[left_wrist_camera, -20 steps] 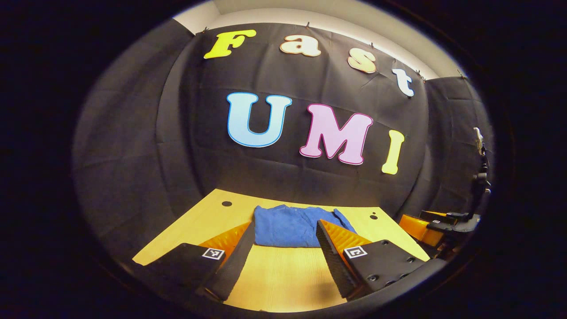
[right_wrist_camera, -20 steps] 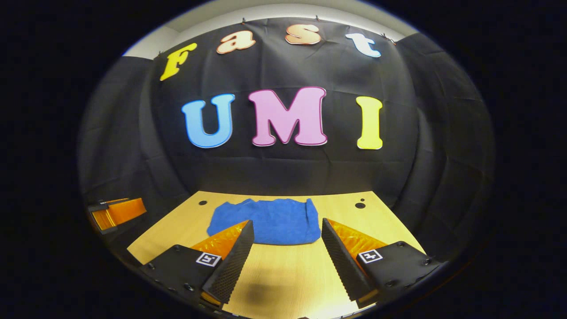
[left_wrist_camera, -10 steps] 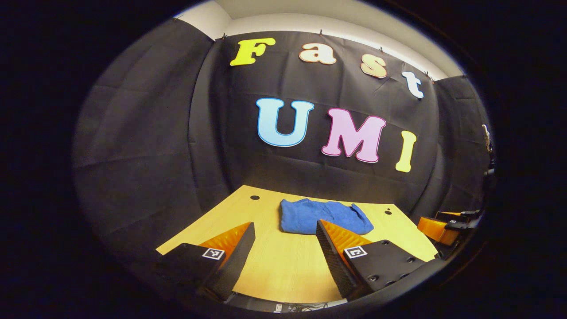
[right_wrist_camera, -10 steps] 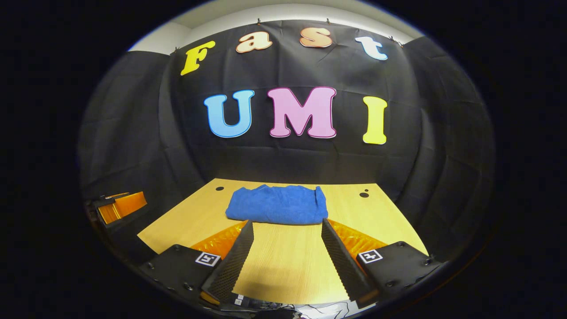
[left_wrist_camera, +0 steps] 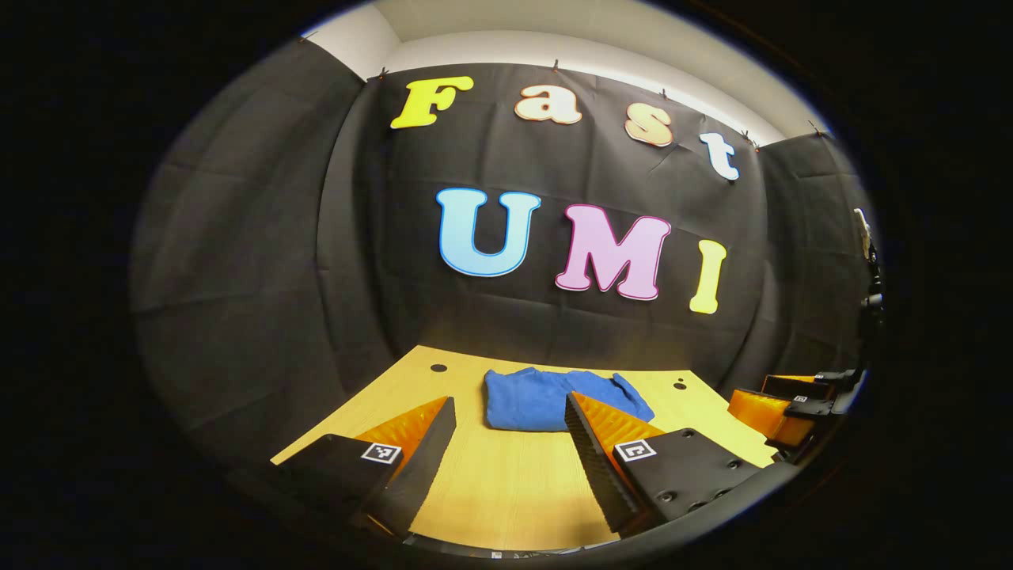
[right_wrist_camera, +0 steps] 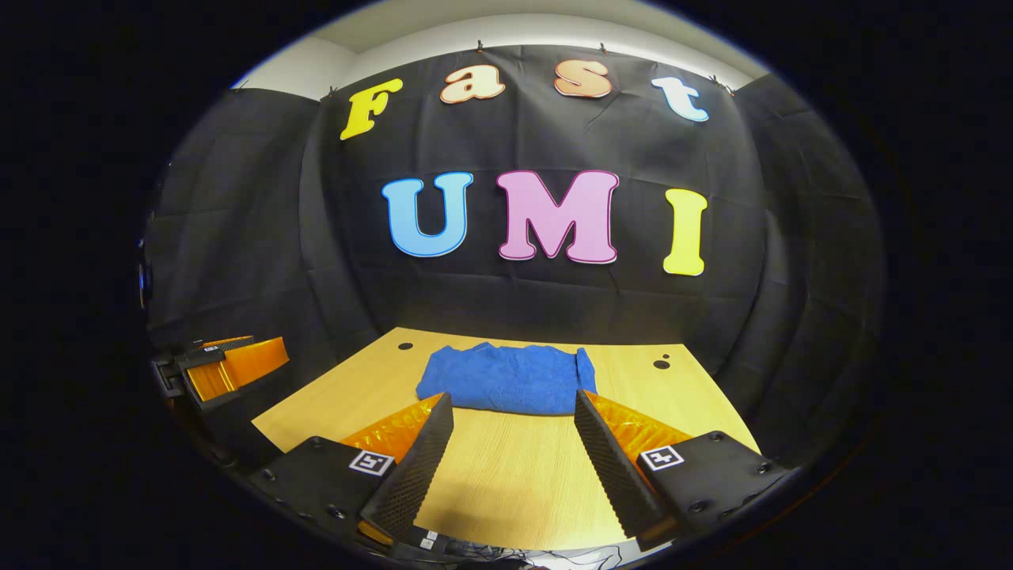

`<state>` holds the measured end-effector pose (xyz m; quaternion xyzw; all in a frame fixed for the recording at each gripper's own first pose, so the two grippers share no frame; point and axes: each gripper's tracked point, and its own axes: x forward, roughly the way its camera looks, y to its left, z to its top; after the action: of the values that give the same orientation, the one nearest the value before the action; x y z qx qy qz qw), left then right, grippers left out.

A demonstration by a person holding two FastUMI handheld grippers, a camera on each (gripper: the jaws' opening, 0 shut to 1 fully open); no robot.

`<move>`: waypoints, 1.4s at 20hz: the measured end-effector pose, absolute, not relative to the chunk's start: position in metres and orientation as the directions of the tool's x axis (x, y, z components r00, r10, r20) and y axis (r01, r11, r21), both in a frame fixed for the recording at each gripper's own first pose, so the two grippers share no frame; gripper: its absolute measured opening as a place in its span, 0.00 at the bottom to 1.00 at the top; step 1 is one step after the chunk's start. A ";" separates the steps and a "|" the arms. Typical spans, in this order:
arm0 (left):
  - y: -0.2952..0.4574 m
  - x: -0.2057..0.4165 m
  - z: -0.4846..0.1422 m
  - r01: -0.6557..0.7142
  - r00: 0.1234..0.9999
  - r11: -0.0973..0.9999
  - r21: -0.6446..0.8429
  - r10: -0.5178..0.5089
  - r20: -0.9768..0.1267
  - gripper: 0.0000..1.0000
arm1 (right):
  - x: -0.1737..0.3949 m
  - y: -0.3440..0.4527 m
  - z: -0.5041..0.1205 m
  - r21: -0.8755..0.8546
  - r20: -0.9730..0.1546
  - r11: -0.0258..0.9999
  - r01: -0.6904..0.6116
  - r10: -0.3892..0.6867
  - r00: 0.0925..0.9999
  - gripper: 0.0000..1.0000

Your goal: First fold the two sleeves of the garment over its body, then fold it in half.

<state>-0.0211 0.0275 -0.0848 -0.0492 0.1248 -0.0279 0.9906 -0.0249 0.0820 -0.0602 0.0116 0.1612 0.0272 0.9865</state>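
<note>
Black cloth hangs round the booth on three sides, and in front of it stands a pale wooden table (right_wrist_camera: 514,467) with small dark holes near its far corners. Toward the back of the table lies the blue garment (right_wrist_camera: 506,380), a compact, flattened bundle with no sleeve sticking out to either side, well apart from both tools.

Compared with a second ago, both grippers have drawn back toward the near edge: the garment then lay right between the fingertips, and now there is bare wood in front of it. The bundle itself has kept its shape. I take that to mean the folding is done and the hands are retreating.

The left gripper (left_wrist_camera: 510,427) is spread wide with nothing between its fingers; the right gripper (right_wrist_camera: 514,419) is likewise parted and empty. Each shows as a small shape at the edge of the other's view, the right one (left_wrist_camera: 779,412) off to the side, the left one (right_wrist_camera: 229,368) likewise.

From this low angle I cannot make out the layers of the fold or how neatly the edges meet. The left gripper's own finger covers the garment's near right corner, and a tangle of cables below the table's front edge is too dim to read.
</note>
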 end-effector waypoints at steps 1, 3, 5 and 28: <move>0.026 -0.021 -0.084 0.048 0.968 0.994 -0.098 -0.071 -0.241 0.80 | -0.025 0.083 -0.058 0.037 -0.310 0.998 -0.048 0.057 0.949 0.96; 0.022 -0.019 -0.080 0.058 0.970 0.994 -0.091 -0.077 -0.231 0.81 | -0.022 0.085 -0.057 0.045 -0.306 0.998 -0.050 0.062 0.950 0.97; 0.018 -0.019 -0.078 0.070 0.970 0.994 -0.089 -0.089 -0.228 0.80 | -0.022 0.086 -0.057 0.041 -0.306 0.998 -0.052 0.062 0.950 0.96; 0.024 -0.007 -0.053 0.089 0.979 0.996 -0.029 -0.093 -0.182 0.81 | 0.001 0.088 -0.022 0.022 -0.230 0.998 -0.060 0.063 0.971 0.97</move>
<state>-0.0074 0.0243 -0.0529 -0.0102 0.0918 -0.0456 0.9947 0.0012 0.0882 -0.0220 0.0075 0.1160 0.0310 0.9927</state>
